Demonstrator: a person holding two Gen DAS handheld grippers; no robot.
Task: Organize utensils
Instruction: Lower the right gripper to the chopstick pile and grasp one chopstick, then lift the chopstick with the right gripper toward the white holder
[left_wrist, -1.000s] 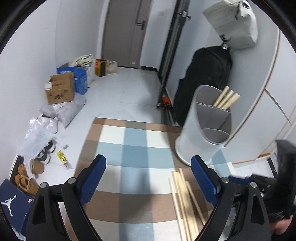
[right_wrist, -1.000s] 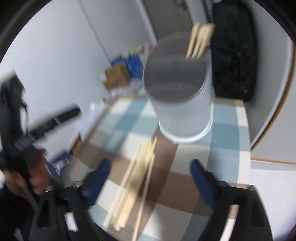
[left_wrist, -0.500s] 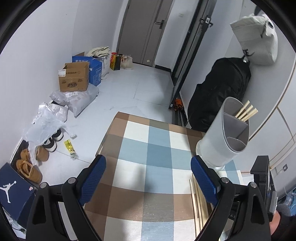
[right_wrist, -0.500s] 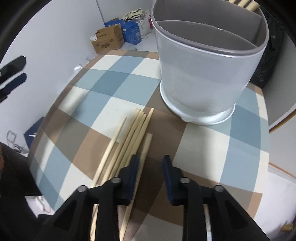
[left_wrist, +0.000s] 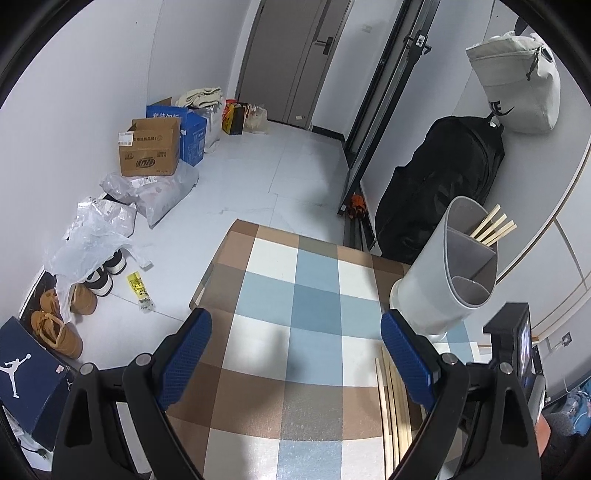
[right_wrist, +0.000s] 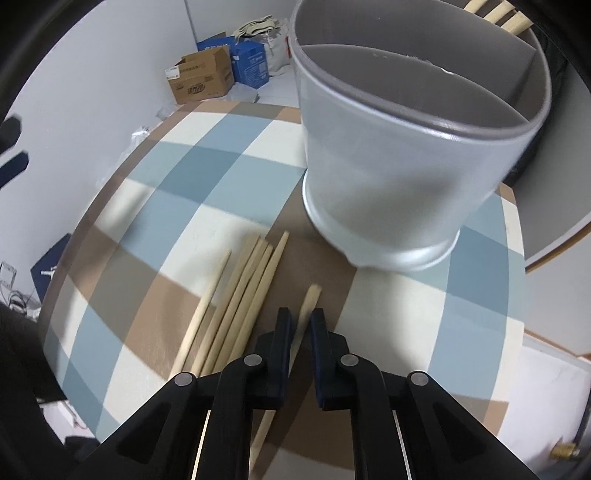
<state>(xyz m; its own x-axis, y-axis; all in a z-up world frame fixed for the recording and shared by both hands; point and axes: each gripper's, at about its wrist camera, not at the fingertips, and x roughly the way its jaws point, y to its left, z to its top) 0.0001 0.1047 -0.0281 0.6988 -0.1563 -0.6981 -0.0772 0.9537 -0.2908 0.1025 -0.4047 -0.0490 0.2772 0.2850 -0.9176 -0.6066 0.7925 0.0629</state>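
Checkered table (right_wrist: 236, 155): right claw (right_wrist: 300, 325) nearly closed around one light, stiff, slippery wooden chopstick (right_wrist: 308, 306) near its thick end; left claw (left_wrist: 295, 354) wide open, empty.

I'm in a home entryway: shoes (left_wrist: 59, 325) and a cardboard box (left_wrist: 149, 149) line the tiled floor, a door (left_wrist: 295, 59) stands ahead, bags (left_wrist: 517, 74) hang by my checkered worktop (left_wrist: 295, 295)

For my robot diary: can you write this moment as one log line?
right gripper: shut on chopstick | left gripper: open, idle | holder: upright on table
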